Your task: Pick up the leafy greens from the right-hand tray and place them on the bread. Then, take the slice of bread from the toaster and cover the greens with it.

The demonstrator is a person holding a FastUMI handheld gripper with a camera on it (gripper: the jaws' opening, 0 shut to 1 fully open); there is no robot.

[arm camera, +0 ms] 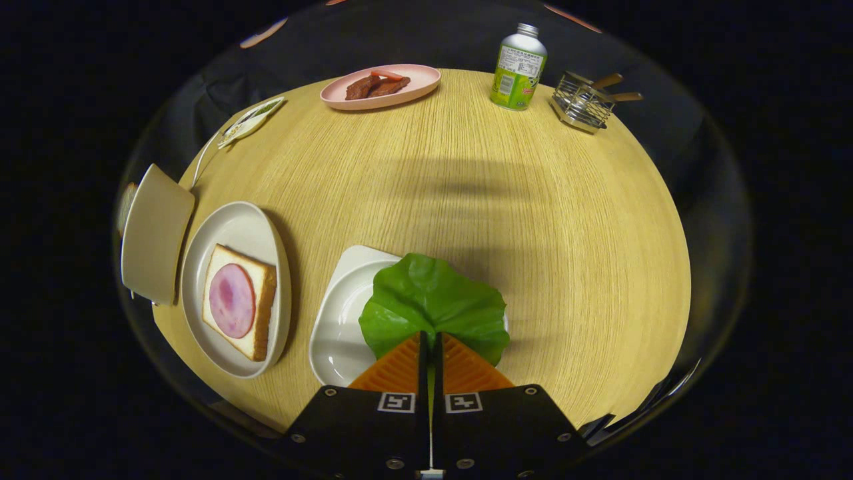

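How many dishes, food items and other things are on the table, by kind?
Dishes: 3 — pink plate, oval plate, white tray
Food: 4 — leafy greens pinched in gripper, bread, ham, meat
Bottle: 1
Rack: 1
Toaster: 1
Total: 10

Booth dining setup: wooden table (466, 200), plates (236, 230).

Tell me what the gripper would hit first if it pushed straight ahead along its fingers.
Nothing near: the gripper is already shut on the green leaf, above the white tray. Beyond the leaf lies bare wooden table; the green bottle stands far off and slightly aside, though depth is unclear.
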